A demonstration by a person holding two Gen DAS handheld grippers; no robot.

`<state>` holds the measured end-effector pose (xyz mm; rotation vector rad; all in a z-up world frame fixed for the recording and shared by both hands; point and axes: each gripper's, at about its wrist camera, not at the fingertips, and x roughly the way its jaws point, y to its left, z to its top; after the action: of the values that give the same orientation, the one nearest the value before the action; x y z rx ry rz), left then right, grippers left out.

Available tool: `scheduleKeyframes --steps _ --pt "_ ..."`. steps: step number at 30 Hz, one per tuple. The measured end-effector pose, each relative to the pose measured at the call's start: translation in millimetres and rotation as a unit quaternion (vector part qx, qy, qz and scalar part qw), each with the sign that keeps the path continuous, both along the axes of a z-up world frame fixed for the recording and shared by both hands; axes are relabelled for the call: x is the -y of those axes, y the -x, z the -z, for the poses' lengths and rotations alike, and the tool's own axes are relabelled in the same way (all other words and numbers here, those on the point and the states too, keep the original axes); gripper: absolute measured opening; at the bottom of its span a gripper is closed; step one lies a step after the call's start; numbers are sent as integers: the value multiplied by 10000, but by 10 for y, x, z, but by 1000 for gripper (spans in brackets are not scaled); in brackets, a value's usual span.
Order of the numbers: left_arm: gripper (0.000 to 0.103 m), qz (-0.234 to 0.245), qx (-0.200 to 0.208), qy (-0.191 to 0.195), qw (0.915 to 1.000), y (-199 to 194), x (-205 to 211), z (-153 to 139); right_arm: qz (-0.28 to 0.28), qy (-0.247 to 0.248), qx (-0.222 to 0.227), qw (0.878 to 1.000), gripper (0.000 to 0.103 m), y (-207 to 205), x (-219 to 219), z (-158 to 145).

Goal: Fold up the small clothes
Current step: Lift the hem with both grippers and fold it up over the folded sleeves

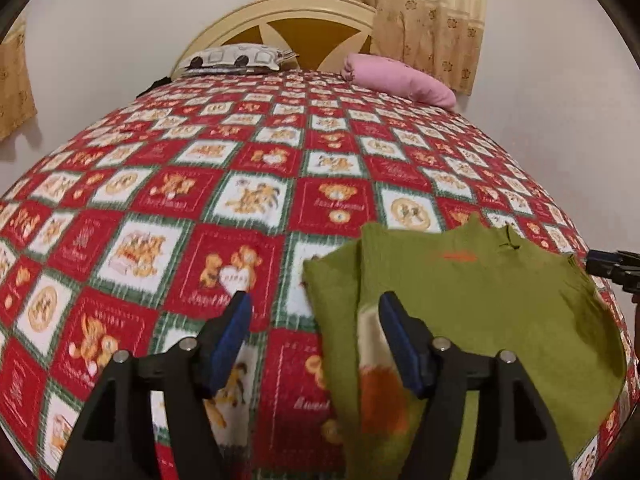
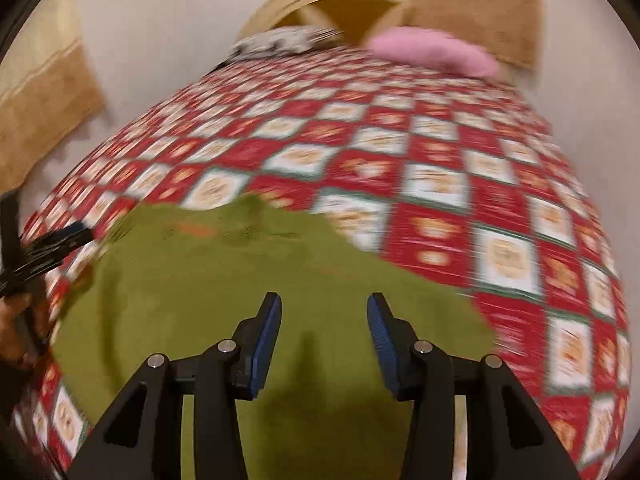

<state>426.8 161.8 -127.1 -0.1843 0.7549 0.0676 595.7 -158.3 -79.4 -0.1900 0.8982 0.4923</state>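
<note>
A small green garment (image 1: pixel 472 300) with an orange print lies on the red and white checked bedspread (image 1: pixel 200 200). Its left side is folded over, showing a cream and orange picture near my left gripper (image 1: pixel 316 320). That gripper stands open over the garment's left edge, nothing pressed between its blue pads. In the blurred right wrist view the same green garment (image 2: pixel 248 280) fills the lower middle. My right gripper (image 2: pixel 324 316) hovers open above it with only cloth below. The right gripper's tip (image 1: pixel 612 264) shows at the right edge of the left view.
A patterned grey pillow (image 1: pixel 236 58) and a pink pillow (image 1: pixel 400 80) lie at the head of the bed by the cream headboard (image 1: pixel 280 12). Beige curtains (image 1: pixel 420 12) hang behind. A hand (image 2: pixel 20 320) holds the left gripper at the left edge.
</note>
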Motion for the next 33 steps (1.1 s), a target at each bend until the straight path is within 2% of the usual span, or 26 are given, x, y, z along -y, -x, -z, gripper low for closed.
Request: scheduleKeyframes --steps 6,7,8,13,17,18,19,20,21,24,25,26,28,29,33 --pt "69 -76 -106 432 9990 44 -117 183 -323 268 -623 9972 45 -203 -429 441" --pt "69 -86 -94 479 9988 51 -133 178 -348 363 -685 9964 38 -241 -444 515" --pt "69 -74 -79 519 9986 52 -141 170 -407 503 -692 9955 1 -239 -486 575" --pt "69 52 -69 441 9990 58 -67 160 -317 854 -403 9950 0 -244 -606 582" --pt "69 85 -37 453 9989 91 -39 150 -298 855 -322 9954 0 -282 -655 560" --pt "69 79 -34 466 9989 96 -44 152 -318 779 -321 9959 1 -281 -654 542" --pt "69 74 -38 492 9988 95 -53 156 -372 704 -368 9961 7 -272 -647 535" --pt "69 65 -48 507 9987 94 -59 159 -403 731 -377 9958 36 -278 -659 538" --pt "69 51 -67 519 9986 88 -68 165 -445 753 -382 9954 52 -261 -654 539" --pt "69 53 -87 532 9985 68 -68 172 -517 761 -407 9949 51 -227 -614 549" --pt "69 60 -92 521 9986 66 -62 175 -509 814 -392 9946 48 -226 -610 565" --pt "69 69 -95 517 9986 62 -54 178 -509 871 -410 9941 37 -234 -606 593" --pt "69 75 -105 512 9986 55 -48 183 -568 791 -487 9941 26 -240 -598 622" --pt "69 70 -112 510 9986 53 -48 184 -616 755 -509 9939 5 -234 -613 615" --pt "69 15 -116 548 9984 61 -75 174 -659 937 -266 9931 2 -175 -708 560"
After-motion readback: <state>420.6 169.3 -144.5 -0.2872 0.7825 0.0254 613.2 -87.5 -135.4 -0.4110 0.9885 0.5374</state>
